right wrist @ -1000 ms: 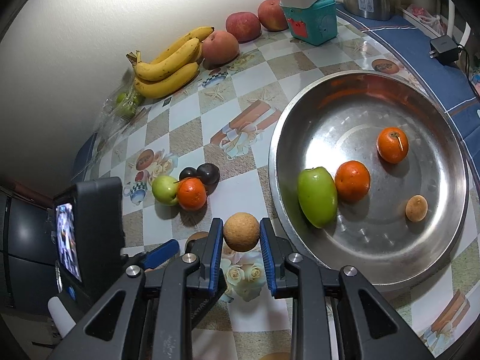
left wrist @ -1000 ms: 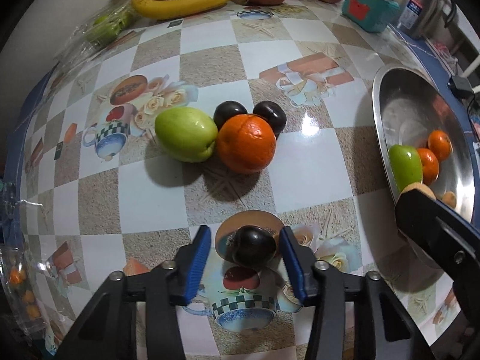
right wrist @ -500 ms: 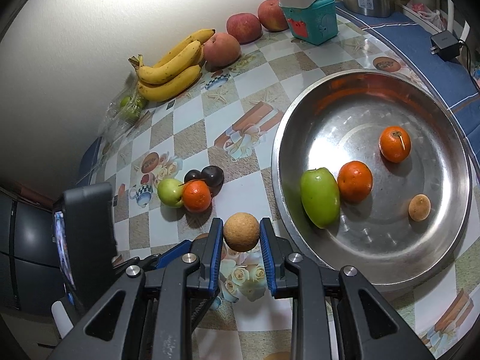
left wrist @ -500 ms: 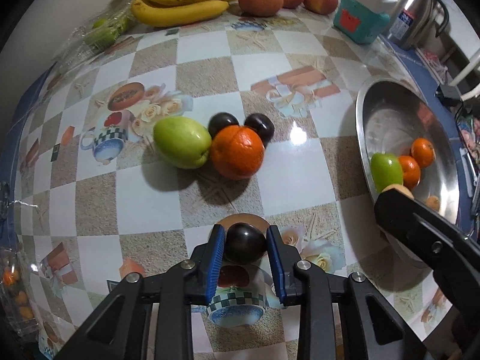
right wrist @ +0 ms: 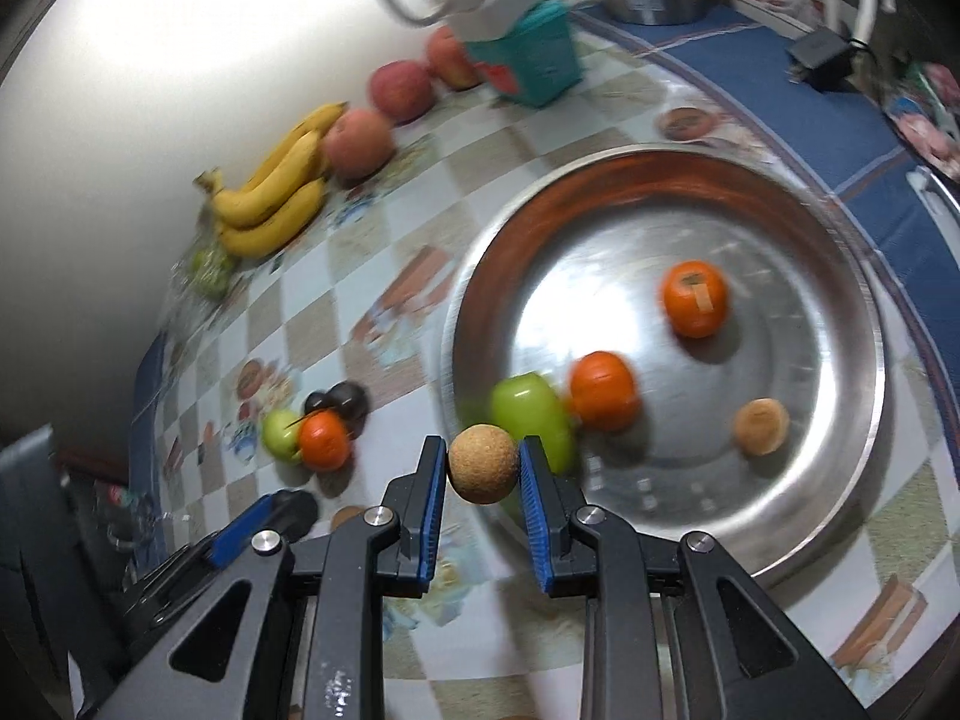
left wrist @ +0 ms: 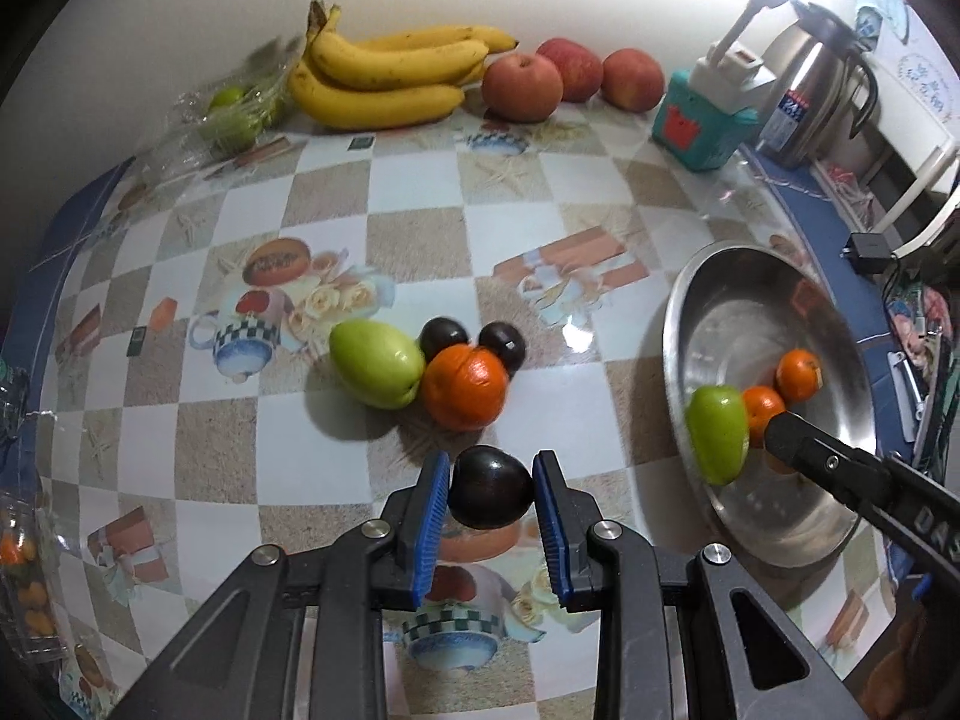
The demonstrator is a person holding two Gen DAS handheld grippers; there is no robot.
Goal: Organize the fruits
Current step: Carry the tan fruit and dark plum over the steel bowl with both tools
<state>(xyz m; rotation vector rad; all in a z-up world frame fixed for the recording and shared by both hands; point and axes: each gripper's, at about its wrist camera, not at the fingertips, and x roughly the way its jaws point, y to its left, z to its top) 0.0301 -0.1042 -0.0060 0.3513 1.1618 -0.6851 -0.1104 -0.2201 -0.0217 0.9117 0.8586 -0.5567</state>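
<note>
My left gripper [left wrist: 491, 483] is shut on a dark plum [left wrist: 491, 495], held a little above the checked tablecloth. Beyond it lie a green fruit [left wrist: 375, 363], an orange [left wrist: 465, 387] and two more dark plums [left wrist: 503, 345] in a cluster. My right gripper [right wrist: 483, 468] is shut on a round tan fruit [right wrist: 483, 471] at the near left rim of the steel tray [right wrist: 864, 312]. The tray holds a green fruit [right wrist: 531, 411], two oranges [right wrist: 603, 390] and a tan fruit [right wrist: 761, 426]. The right gripper's black arm [left wrist: 864, 486] reaches over the tray in the left wrist view.
Bananas [left wrist: 384, 72] and three apples [left wrist: 522, 87] line the wall at the back, with a bag of green fruit [left wrist: 231, 114] to their left. A teal box [left wrist: 702, 126] and a steel kettle [left wrist: 816, 96] stand at the back right. A black adapter [right wrist: 819, 57] lies on the blue cloth.
My left gripper closed on the dark plum and lifted it off the table. My right gripper carried the tan fruit sideways toward the tray's rim.
</note>
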